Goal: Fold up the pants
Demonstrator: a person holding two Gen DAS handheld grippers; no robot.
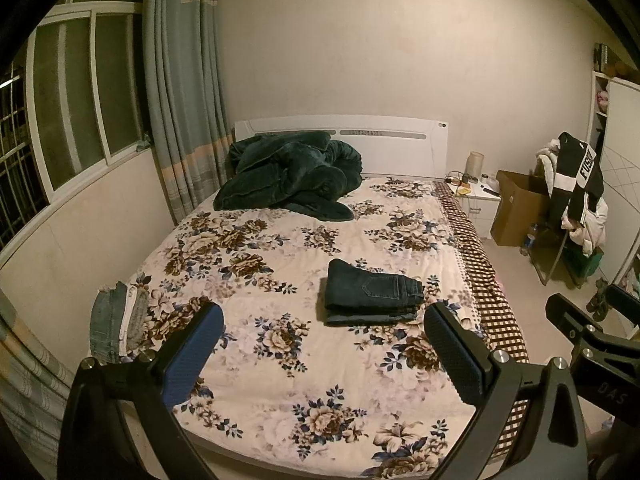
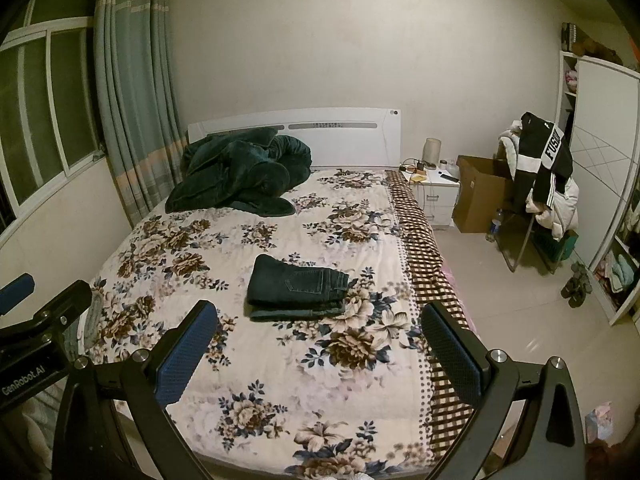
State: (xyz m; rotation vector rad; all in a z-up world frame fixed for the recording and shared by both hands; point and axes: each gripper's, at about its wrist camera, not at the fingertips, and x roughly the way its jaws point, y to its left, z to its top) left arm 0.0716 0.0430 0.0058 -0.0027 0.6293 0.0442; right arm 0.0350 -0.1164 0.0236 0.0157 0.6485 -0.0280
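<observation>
A pair of dark blue jeans (image 1: 370, 292) lies folded into a compact rectangle on the floral bed cover (image 1: 280, 360), right of the bed's middle; it also shows in the right wrist view (image 2: 298, 288). My left gripper (image 1: 324, 344) is open and empty, held above the foot of the bed, well short of the jeans. My right gripper (image 2: 320, 340) is open and empty too, beside the left one. Each gripper shows at the edge of the other's view.
A stack of folded clothes (image 1: 116, 322) sits at the bed's left edge. A dark green blanket (image 1: 288, 174) is heaped at the headboard. A nightstand (image 2: 438, 196), a cardboard box (image 2: 480, 194) and a chair with clothes (image 2: 540, 184) stand right of the bed.
</observation>
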